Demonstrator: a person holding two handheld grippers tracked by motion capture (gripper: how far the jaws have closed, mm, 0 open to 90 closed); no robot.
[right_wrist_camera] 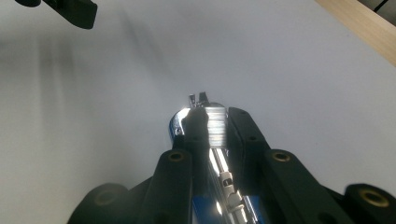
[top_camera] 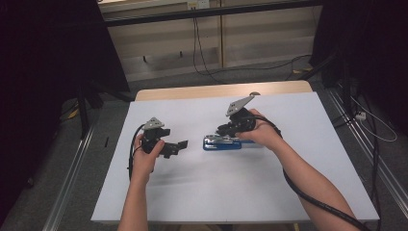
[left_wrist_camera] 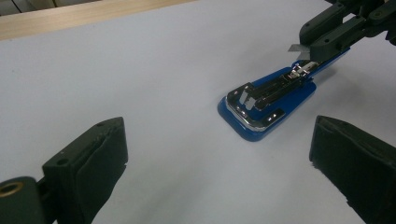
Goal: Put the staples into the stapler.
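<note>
My right claw grips the blue stapler on the white surface. My left claw waits wide open at its 9 o'clock.

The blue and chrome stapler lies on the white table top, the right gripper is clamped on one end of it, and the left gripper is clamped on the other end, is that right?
Not quite. The left gripper is open and short of the blue and chrome stapler, as the left gripper view shows. The stapler does lie on the white table top, with the right gripper clamped on one end.

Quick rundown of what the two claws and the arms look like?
Both claws, left claw and right claw, are black, with two blocky jaws and brass-coloured pivot pins. Each carries a grey three-cornered plate on top and trails a thick black cable. The forearms are bare, no sleeves or gloves.
</note>
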